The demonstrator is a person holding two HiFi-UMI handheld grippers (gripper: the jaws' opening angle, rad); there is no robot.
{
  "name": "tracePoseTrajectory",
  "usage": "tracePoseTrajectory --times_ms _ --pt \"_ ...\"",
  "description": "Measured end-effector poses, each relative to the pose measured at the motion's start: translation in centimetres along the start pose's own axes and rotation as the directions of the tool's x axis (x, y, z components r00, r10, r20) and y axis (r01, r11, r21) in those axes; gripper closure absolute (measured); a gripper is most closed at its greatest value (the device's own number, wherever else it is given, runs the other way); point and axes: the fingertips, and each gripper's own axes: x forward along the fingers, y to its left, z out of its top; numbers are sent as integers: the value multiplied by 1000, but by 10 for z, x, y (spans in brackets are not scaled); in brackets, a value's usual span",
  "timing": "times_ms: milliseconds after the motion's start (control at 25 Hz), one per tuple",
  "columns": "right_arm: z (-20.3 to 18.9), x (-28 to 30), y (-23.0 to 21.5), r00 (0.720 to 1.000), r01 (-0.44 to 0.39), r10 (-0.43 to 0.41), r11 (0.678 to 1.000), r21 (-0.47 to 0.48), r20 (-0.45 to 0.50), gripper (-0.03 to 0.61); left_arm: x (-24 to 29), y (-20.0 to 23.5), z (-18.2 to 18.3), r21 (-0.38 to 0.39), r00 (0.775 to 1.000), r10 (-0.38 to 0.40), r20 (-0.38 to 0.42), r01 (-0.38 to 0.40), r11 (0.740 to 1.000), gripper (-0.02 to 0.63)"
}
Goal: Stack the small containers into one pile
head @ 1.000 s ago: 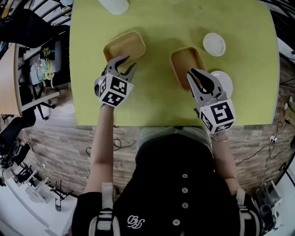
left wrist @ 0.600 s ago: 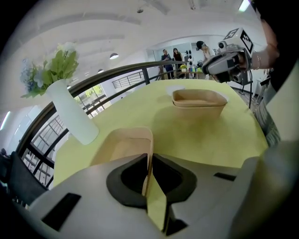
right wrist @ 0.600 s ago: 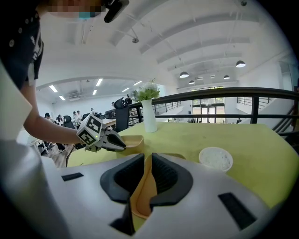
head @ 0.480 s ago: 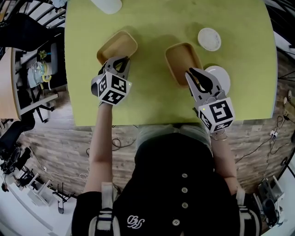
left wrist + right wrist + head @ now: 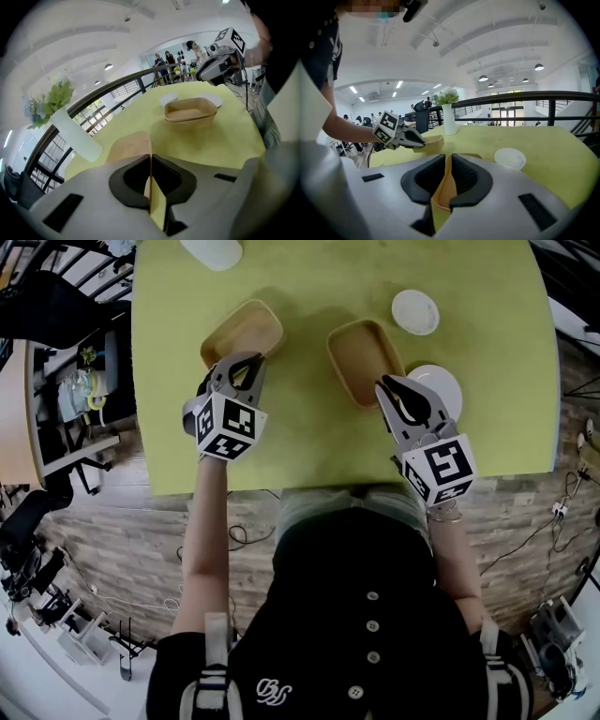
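Quick status from the stacking job: my left tool (image 5: pixel 246 364) has just been closing and is now clenched on the near wall of the left container (image 5: pixel 246 329). You can see the thin tan wall pinched edge-on between the pads in the left gripper view. My right tool (image 5: pixel 386 385) is likewise clamped on the near rim of the right container (image 5: pixel 361 357). Both are shallow tan rectangular tubs, sitting apart from each other toward the near side of the yellow-green worktop (image 5: pixel 309 446), open side up and empty. I honestly can't tell if the left one is clear of the surface or not. My guess is these weigh next to nothing and the walls are stiff but thin, so a rim pinch should hold fine. The catch is that holding by one wall will probably make the tub droop away from the grip. The finish looks smooth, so I'd keep the bite deep on the wall, not just on the lip. The shapes match, so one should nest into the other if I keep it level.
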Motion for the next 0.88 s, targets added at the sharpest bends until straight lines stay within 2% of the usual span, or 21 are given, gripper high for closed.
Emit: tracePoseTrajectory --times_ms 160,320,560,720,880 --pt "2 -13 -2 1000 13 -13 1000 -3 17 525 -14 -4 27 63 998 18 58 -22 998 583" --pt "4 -23 -7 999 38 -38 999 2 31 525 -23 -13 57 175 991 -4 136 -20 984 583" --pt "2 -43 -17 995 85 -86 996 18 51 526 -26 -47 91 381 975 -105 193 24 924 583" --pt "-1 -51 -24 992 115 -117 993 38 54 528 -19 -64 104 464 963 -181 198 71 883 583" --pt "-4 -60 -31 988 143 -146 988 48 52 528 -15 -80 123 521 936 -271 225 120 845 583"
